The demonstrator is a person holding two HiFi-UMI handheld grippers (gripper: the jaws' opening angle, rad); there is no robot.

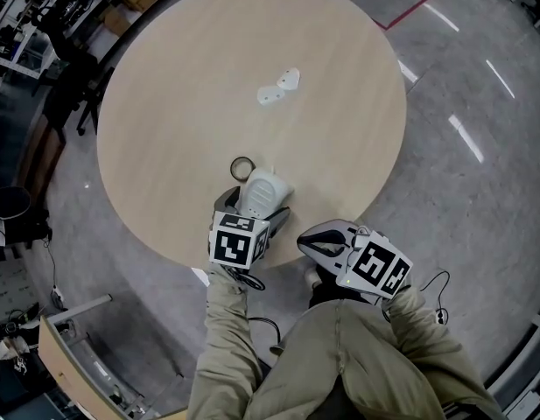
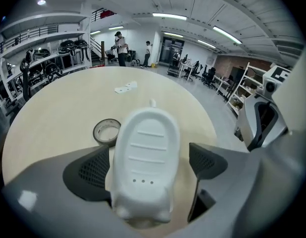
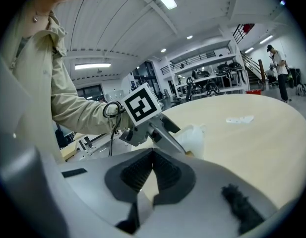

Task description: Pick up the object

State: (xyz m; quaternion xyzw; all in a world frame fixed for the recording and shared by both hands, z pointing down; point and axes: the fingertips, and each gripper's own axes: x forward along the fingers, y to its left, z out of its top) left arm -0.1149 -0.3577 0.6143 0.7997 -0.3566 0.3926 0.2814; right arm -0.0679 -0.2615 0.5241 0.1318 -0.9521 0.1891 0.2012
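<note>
The left gripper view shows what the head view half hides: the left gripper (image 2: 148, 166) holds its jaws wide apart on either side of the white object (image 2: 147, 140), with a gap at the right pad. The object is a rounded, ribbed shell with 3 small holes. It lies on the table (image 1: 182, 103) near the person's edge, and a tape roll (image 1: 242, 168) sits just beyond it. The right gripper (image 3: 152, 175), its jaws closed on nothing, is at that same edge. 2 white pieces (image 1: 278, 87) lie well apart from the object, toward the far edge, with bare surface between.

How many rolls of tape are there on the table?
1. The roll of tape lies flat on the round table, near the edge closest to the person, just left of the white plastic object. No other roll shows; none seems hidden.
</note>
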